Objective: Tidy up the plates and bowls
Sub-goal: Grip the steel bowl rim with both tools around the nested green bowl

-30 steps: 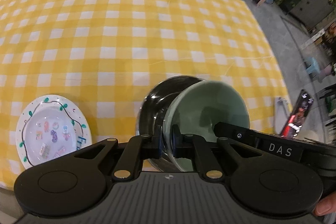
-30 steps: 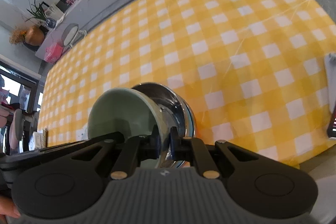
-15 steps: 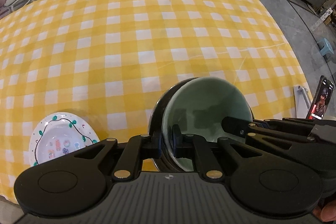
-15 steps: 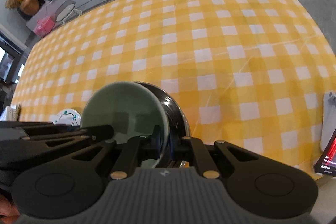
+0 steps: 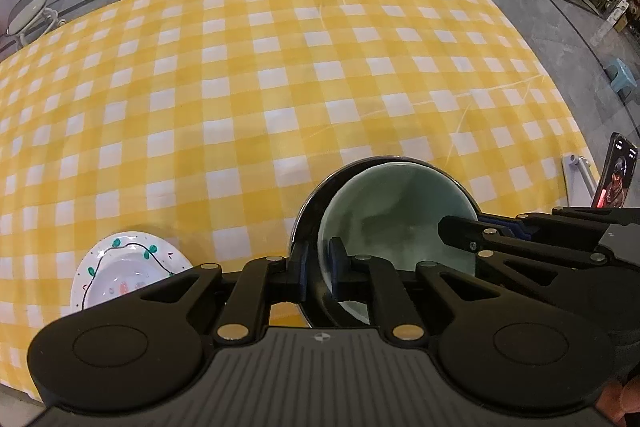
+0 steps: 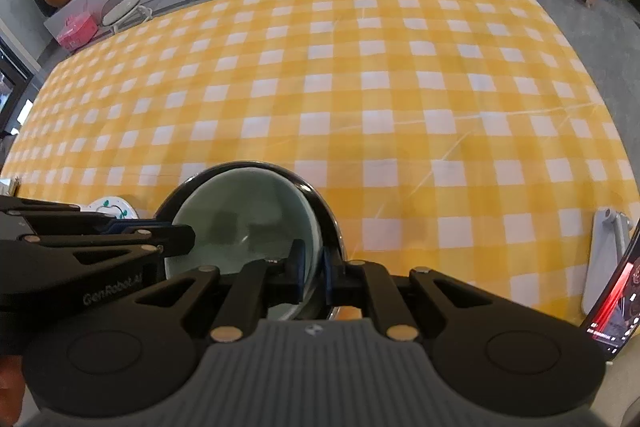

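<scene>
Moved: both bowls now sit more level than 1 second ago.
Left gripper [image 5: 316, 269]: I pinch the pale green ceramic bowl [image 5: 400, 215] and shiny steel bowl [image 5: 308, 227] rims.
Right gripper [image 6: 311, 269]: pinches the opposite rims.
Bowls: nested, between my 2 grippers, above the yellow checked tablecloth [image 5: 280, 75].
Plate: small white painted plate [image 5: 120, 271] lies left, nearer my left gripper.

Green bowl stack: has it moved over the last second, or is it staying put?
Yes. In the left wrist view the green bowl, nested in the metal bowl, now sits farther right of the painted plate, level rather than tilted, both claws gripping the rims.
</scene>
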`<state>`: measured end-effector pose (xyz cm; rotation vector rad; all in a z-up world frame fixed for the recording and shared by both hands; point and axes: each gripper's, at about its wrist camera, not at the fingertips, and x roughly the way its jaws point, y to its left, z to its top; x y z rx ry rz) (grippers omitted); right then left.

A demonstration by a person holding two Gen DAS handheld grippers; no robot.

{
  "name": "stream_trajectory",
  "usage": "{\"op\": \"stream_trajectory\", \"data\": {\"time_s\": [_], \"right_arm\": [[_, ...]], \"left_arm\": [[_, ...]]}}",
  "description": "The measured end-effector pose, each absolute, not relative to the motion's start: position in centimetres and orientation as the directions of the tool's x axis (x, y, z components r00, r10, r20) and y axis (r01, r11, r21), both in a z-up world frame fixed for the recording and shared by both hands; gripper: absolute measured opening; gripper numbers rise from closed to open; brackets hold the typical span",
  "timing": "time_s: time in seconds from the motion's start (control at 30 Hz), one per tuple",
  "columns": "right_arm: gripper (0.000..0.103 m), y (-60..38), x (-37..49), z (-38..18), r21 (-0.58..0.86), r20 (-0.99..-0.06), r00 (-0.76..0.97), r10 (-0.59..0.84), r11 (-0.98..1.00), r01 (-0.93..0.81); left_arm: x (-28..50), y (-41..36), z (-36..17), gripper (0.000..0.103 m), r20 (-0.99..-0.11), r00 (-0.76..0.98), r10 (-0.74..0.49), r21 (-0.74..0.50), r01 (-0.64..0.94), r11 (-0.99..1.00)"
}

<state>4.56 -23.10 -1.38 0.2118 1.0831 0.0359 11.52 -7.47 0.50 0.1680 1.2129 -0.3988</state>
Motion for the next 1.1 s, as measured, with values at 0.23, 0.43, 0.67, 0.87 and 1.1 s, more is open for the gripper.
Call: {"op": "stream_trajectory", "data": {"time_s": [0.23,0.43,0.67,0.87,1.1], "right_arm": [[0.011,-22.9,3.5,-0.1,0.19,-0.84,0.527,0.125,0.979,0.07],[0.035,-23.2,2.3,1.6,0.198,-0.76,0.638,0.121,0.979,0.05],[0.052,-25.6,2.1,0.9,0.313,-0.699,0.697,0.164,0.945,0.092],[0.064,-27.4,2.4,-2.5,0.438,-0.707,0.676,0.21,0.88,0.185],[0.067,-28.2,2.6,-5.9,0.535,-0.7,0.658,0.278,0.814,0.225]], "left_arm": [[10.5,-7.3,2.2,0.021,-0.902,0.356,-0.245,-0.075,0.43,0.9],[9.2,-6.6,4.3,0.046,-0.84,0.459,-0.288,-0.064,0.444,0.894],[8.2,-4.8,4.6,0.07,-0.761,0.53,-0.375,-0.177,0.387,0.905],[8.0,-2.5,2.4,0.077,-0.745,0.557,-0.367,-0.281,0.236,0.93],[8.0,0.5,-1.1,0.077,-0.76,0.533,-0.373,-0.414,0.045,0.909]]}}
